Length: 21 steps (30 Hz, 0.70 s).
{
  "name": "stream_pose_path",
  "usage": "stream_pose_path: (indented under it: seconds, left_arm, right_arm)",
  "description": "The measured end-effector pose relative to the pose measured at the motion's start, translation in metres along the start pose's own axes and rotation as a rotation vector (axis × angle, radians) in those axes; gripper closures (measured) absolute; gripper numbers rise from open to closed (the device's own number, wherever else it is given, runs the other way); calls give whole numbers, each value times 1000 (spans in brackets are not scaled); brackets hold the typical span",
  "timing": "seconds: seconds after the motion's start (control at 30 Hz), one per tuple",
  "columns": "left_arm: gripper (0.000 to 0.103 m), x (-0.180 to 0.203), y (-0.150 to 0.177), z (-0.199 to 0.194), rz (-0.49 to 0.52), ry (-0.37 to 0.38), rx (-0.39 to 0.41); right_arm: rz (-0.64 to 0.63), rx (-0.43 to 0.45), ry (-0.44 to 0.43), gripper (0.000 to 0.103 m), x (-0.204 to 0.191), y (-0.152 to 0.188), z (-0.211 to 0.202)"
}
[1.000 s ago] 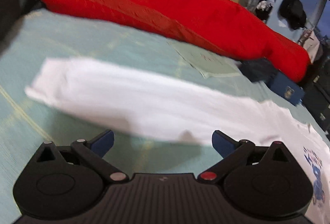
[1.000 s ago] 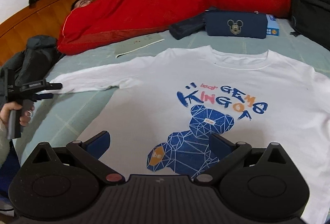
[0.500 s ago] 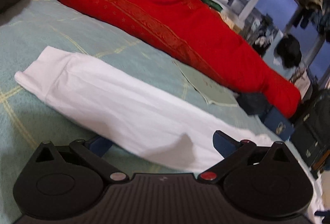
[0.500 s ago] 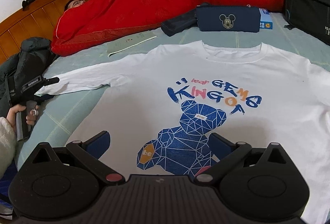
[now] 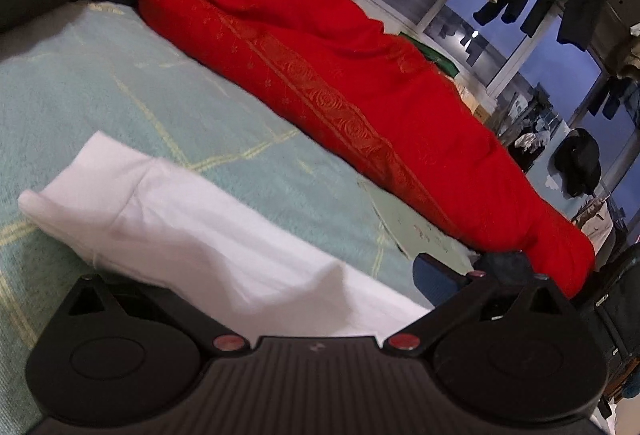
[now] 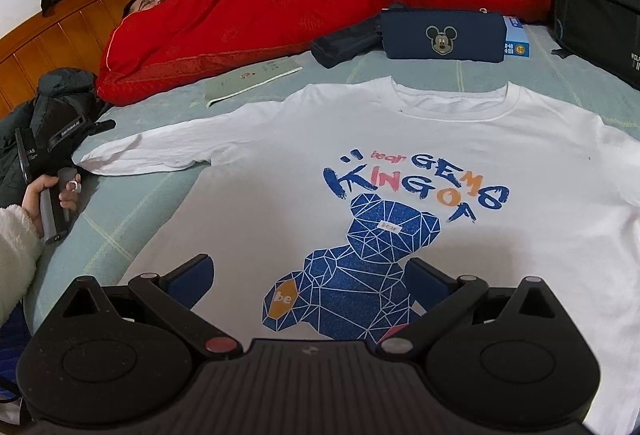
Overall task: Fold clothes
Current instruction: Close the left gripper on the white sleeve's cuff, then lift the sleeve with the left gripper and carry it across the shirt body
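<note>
White long-sleeved cotton T-shirt (image 6: 400, 163): spread flat, front up, on a pale green bed cover; collar at far edge. Chest print: blue geometric bear, lettering "bear GEMS KING OF". One sleeve (image 5: 168, 227) extended sideways, lightly creased, cuff end lying flat.

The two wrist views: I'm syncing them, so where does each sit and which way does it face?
Left wrist: low over the sleeve, looking along it toward the red quilt; left gripper open.
Right wrist: above the shirt hem, looking toward the collar; right gripper open; hand at left.
Shared: sleeve, quilt, booklet.
</note>
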<state>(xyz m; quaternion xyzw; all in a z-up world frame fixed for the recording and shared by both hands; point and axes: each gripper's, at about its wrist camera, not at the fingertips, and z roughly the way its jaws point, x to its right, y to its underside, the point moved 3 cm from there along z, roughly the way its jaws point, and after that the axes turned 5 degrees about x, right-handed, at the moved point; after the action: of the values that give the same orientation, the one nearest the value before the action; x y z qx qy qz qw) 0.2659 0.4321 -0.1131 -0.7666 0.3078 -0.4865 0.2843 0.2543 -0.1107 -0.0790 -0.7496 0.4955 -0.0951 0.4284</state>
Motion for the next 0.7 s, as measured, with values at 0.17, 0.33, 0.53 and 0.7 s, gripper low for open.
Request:
stream_pose_path:
  seconds: [0.17, 0.33, 0.53, 0.7]
  left_arm:
    - [1, 20, -8, -6, 23, 34, 10]
    - [1, 47, -16, -15, 41, 63, 1]
    - [1, 84, -18, -27, 76, 90, -27]
    - [1, 122, -16, -35, 117, 108, -50]
  right_arm:
    - [-13, 7, -21, 0, -5, -1, -4]
    - [-27, 17, -46, 0, -8, -1, -14]
    - [-26, -24, -30, 0, -3, 5, -22]
    - [6, -38, -37, 0, 6, 17, -31]
